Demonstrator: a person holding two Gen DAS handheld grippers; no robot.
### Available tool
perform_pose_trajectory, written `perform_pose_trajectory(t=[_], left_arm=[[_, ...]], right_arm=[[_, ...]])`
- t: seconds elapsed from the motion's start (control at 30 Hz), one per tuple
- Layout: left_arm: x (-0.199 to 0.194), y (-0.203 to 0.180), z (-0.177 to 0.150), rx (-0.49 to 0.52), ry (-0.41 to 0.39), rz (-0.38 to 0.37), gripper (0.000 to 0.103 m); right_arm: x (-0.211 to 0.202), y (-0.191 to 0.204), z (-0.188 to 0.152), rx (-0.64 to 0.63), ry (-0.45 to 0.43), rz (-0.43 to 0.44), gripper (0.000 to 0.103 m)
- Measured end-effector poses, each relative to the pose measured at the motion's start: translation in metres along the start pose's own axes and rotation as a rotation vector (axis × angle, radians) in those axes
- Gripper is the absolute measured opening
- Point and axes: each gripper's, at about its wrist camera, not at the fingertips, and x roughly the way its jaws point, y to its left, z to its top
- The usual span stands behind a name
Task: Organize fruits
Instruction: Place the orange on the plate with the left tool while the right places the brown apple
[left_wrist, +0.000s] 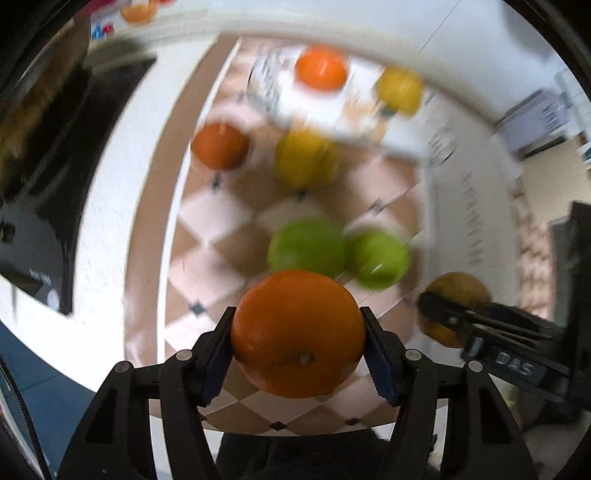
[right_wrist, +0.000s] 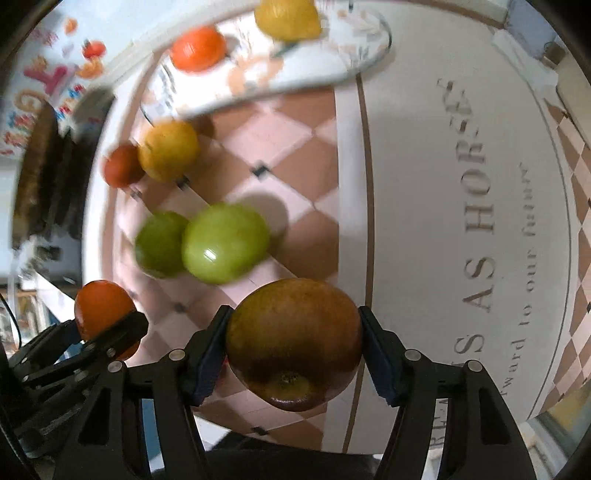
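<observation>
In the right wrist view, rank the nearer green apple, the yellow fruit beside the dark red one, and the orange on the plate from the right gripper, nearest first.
1. Nearer green apple, just ahead-left of the right gripper.
2. Yellow fruit, farther left.
3. Orange, on the plate, top.

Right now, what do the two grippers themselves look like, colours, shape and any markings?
Both the left gripper and right gripper are matte black, angular linkage frames with silver round pivot pins. Each finger carries a dark blue ribbed pad. White letters reading DAS mark the right gripper's body. No cables or sleeves show.
</observation>
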Motion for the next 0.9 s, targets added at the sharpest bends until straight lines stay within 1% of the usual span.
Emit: perform_pose_trajectory(t=[0.1,0.17,0.23,0.3,0.33,0.37,0.43,0.57,0.63,0.77,0.9], left_arm=[[-0.035,-0.007,0.033,0.012,-0.062,-0.046,0.061],[-0.046,-0.007,0.061,0.015,-0.082,-0.066,0.061],[-0.046,-0.006,0.090,0.017,-0.088,-0.062,0.061],[-0.033,0.003,0.125,0.010,-0.080,-0.041,0.061],[-0.026,0.008,0.133,0.003,-0.070,-0.033,0.061],[-0.014,0.014,0.148,-0.006,-0.049,-0.027,0.061],[0.011,0.022,0.166,-0.029,0.003,-0.034,0.061],[0.058,0.034,0.194,-0.095,0.133,-0.063,0.061],[0.073,0.037,0.202,-0.117,0.170,-0.072,0.061],[0.090,0.038,0.211,-0.135,0.209,-0.070,0.061],[0.099,0.039,0.217,-0.149,0.231,-0.066,0.061]], right_arm=[[-0.033,0.007,0.025,-0.001,-0.070,0.047,0.069],[-0.048,0.015,0.047,-0.008,-0.107,0.067,0.069],[-0.054,0.020,0.071,-0.012,-0.129,0.073,0.069],[-0.050,0.027,0.100,-0.017,-0.141,0.059,0.069],[-0.046,0.026,0.110,-0.016,-0.140,0.056,0.069],[-0.039,0.030,0.125,-0.016,-0.134,0.054,0.069],[-0.024,0.032,0.148,-0.014,-0.113,0.056,0.069],[0.010,0.038,0.173,-0.040,-0.078,0.053,0.069],[0.026,0.041,0.181,-0.051,-0.060,0.048,0.069],[0.050,0.042,0.190,-0.073,-0.030,0.038,0.069],[0.059,0.039,0.193,-0.082,-0.021,0.045,0.069]])
